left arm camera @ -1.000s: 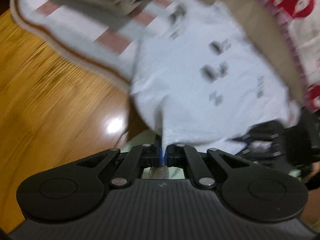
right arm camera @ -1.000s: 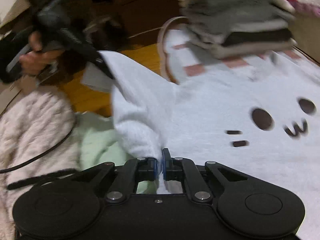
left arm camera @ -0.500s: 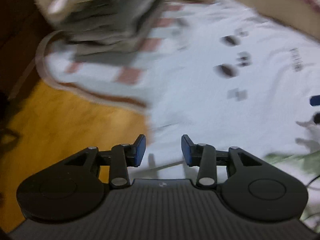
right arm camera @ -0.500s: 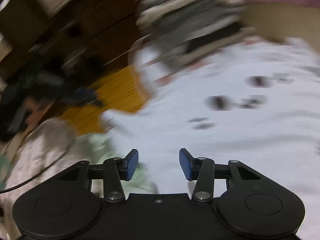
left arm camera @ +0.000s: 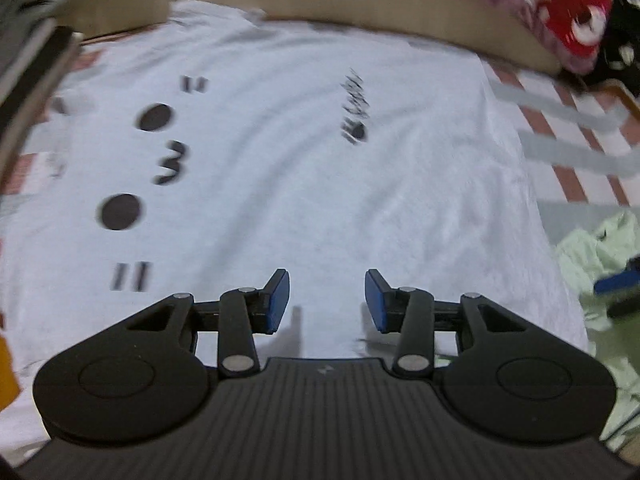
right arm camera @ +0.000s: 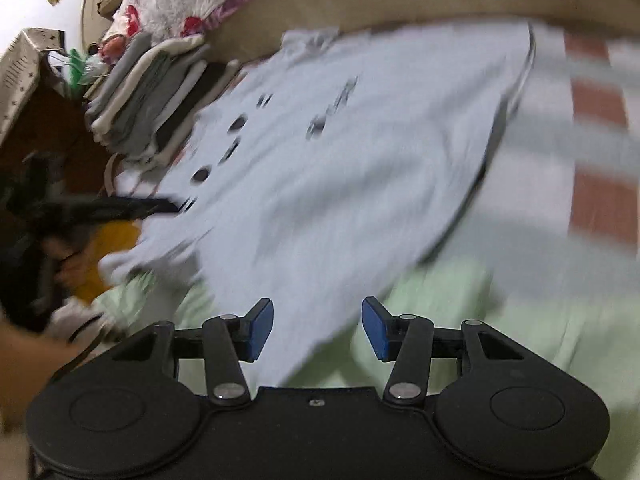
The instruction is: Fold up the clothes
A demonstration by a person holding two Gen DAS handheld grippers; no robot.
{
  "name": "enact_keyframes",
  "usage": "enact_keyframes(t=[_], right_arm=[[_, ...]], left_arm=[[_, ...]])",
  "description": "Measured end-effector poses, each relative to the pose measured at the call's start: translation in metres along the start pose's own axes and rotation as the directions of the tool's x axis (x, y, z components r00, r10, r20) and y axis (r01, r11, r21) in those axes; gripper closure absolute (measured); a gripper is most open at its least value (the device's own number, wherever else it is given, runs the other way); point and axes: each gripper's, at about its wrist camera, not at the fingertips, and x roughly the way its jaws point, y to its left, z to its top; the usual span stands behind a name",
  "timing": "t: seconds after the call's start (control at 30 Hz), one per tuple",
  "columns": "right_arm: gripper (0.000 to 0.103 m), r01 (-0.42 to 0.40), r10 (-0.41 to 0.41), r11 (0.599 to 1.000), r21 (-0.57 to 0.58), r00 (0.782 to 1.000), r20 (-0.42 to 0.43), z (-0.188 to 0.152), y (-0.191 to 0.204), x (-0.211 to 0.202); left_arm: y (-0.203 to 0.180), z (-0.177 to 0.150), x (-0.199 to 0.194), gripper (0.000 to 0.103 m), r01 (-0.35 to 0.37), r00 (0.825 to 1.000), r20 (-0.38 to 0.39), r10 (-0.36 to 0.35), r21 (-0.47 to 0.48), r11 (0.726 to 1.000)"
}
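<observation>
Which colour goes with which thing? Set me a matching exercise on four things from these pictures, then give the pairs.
Things:
1. T-shirt with the printed face
2. crumpled garment
3. finger pads
4. folded stack

Colours:
a. blue
b. pale green
c. white
d. grey and cream

Pairs: 1-c, 2-b, 3-a, 4-d
</observation>
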Motion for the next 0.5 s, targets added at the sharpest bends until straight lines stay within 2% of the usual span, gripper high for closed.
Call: enact_keyframes(t=[0.13, 0.2, 0.3, 0.33, 0.4, 0.5], right_arm=[[0.048, -0.111, 0.113, 0.993, 0.047, 0.993, -0.043, -0.024, 0.002, 0.033], [0.046, -0.122, 0.124, 0.991, 0.053, 0.991, -0.042, -0.027, 0.004, 0.05], [0.045, -0.14, 0.139, 0.984, 0.109, 0.99, 0.022, -0.029, -0.002, 0.066], [0.048, -0.163, 0.157, 0.978, 0.127, 0.986, 0.06, -0.028, -0.004, 0.067], [0.098, -0.217, 0.206, 0.971, 0.101, 0.972, 0.111, -0.024, 0.0, 0.063], [0.098, -0.28, 0.274, 0.96, 0.012, 0.948, 0.159, -0.013, 0.014, 0.037]], left_arm=[[-0.011, -0.001, 0.016, 0.062, -0.001, 1.0, -0.028, 0.001, 0.0, 1.0], [-0.009, -0.005, 0.017, 0.062, -0.029, 0.999, -0.04, 0.029, 0.003, 1.0], [-0.017, -0.012, 0.022, 0.062, -0.128, 0.99, -0.058, 0.133, 0.078, 0.989], [-0.018, -0.014, 0.021, 0.062, -0.136, 0.988, -0.057, 0.141, 0.086, 0.987], [-0.015, -0.018, 0.018, 0.062, -0.136, 0.988, -0.056, 0.141, 0.083, 0.987], [-0.009, -0.018, 0.01, 0.062, -0.112, 0.993, -0.038, 0.114, 0.049, 0.993]])
